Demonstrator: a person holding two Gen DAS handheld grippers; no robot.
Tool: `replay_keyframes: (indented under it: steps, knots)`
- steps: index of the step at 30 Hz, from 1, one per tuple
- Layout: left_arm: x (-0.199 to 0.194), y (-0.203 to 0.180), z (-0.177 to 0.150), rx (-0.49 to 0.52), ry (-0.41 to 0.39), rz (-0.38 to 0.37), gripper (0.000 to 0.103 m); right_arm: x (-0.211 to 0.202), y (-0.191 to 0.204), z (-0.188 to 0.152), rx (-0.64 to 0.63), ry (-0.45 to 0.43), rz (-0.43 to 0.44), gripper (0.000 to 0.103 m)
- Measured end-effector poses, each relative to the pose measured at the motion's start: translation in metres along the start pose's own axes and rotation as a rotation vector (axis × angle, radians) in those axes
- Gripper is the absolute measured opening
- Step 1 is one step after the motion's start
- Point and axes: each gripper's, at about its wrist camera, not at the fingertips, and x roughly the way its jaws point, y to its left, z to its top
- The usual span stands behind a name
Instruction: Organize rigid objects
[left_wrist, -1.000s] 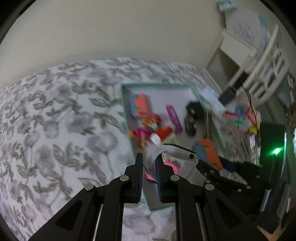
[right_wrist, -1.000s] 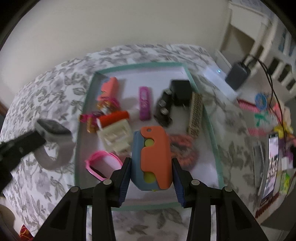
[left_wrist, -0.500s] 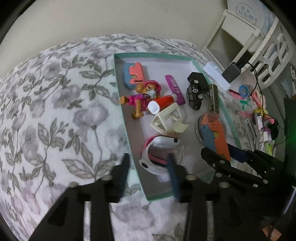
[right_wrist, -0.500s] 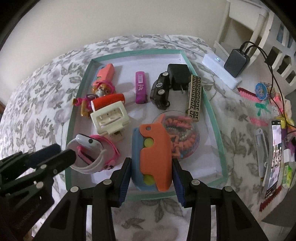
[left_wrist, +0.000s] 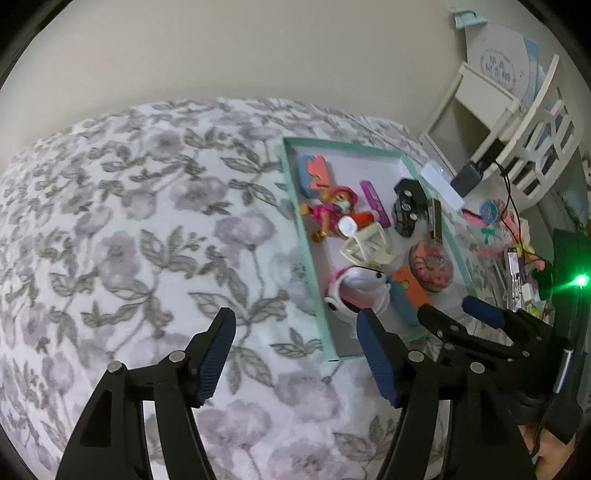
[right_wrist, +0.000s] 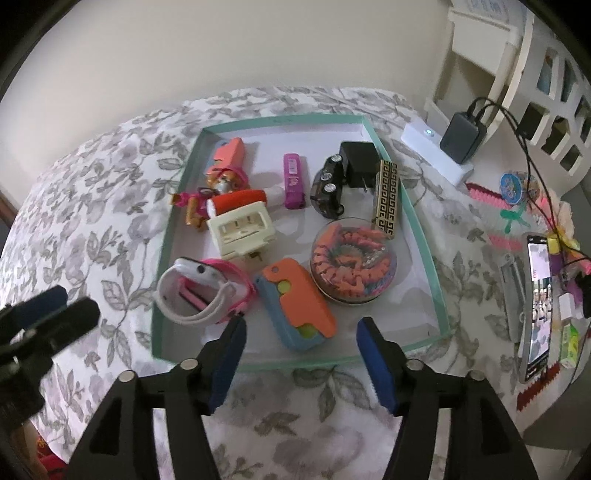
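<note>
A teal-rimmed tray (right_wrist: 280, 120) lies on a floral blanket and holds several small things. An orange-and-blue toy (right_wrist: 295, 302) lies flat in its near part, beside a white-and-pink watch (right_wrist: 199, 291). My right gripper (right_wrist: 301, 325) hangs over the tray's near edge with its jaws opening. The toy's near end lies between the fingers, untouched by the pads. My left gripper (left_wrist: 294, 321) is over the blanket by the tray's (left_wrist: 306, 236) near left corner, jaws opening and empty. The watch (left_wrist: 354, 291) lies just beyond it. Each gripper shows in the other's view: left (right_wrist: 48, 306), right (left_wrist: 452, 308).
Also in the tray: a cream plastic piece (right_wrist: 242, 229), a round case of orange beads (right_wrist: 352, 264), a black toy car (right_wrist: 328, 188), a black charger (right_wrist: 360, 160), a purple lighter (right_wrist: 293, 181) and a doll (right_wrist: 207, 199). A phone (right_wrist: 537, 306) and a power bank (right_wrist: 461, 138) lie to the right.
The left gripper let go of the watch in the tray, opened, and drew back left over the blanket. The right gripper opened and left the orange-and-blue toy lying in the tray.
</note>
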Motion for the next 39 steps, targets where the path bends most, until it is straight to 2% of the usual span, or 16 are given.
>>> replay_keyframes:
  steps: [5, 14, 19, 25, 39]
  knots:
    - [-0.027, 0.011, -0.007, 0.010, -0.084, 0.084, 0.076, -0.016, 0.009, -0.007, -0.018, -0.044, 0.008, 0.079]
    - [-0.065, 0.026, -0.022, 0.001, -0.176, 0.120, 0.078, -0.037, 0.024, -0.022, -0.050, -0.090, 0.011, 0.101]
    - [-0.080, 0.033, -0.029, -0.008, -0.204, 0.123, 0.078, -0.052, 0.026, -0.025, -0.044, -0.138, 0.002, 0.103]
    - [-0.085, 0.031, -0.034, 0.019, -0.209, 0.214, 0.078, -0.071, 0.025, -0.026, -0.023, -0.206, 0.007, 0.103]
    - [-0.084, 0.031, -0.037, 0.021, -0.185, 0.205, 0.078, -0.093, 0.024, -0.030, -0.009, -0.278, 0.012, 0.103]
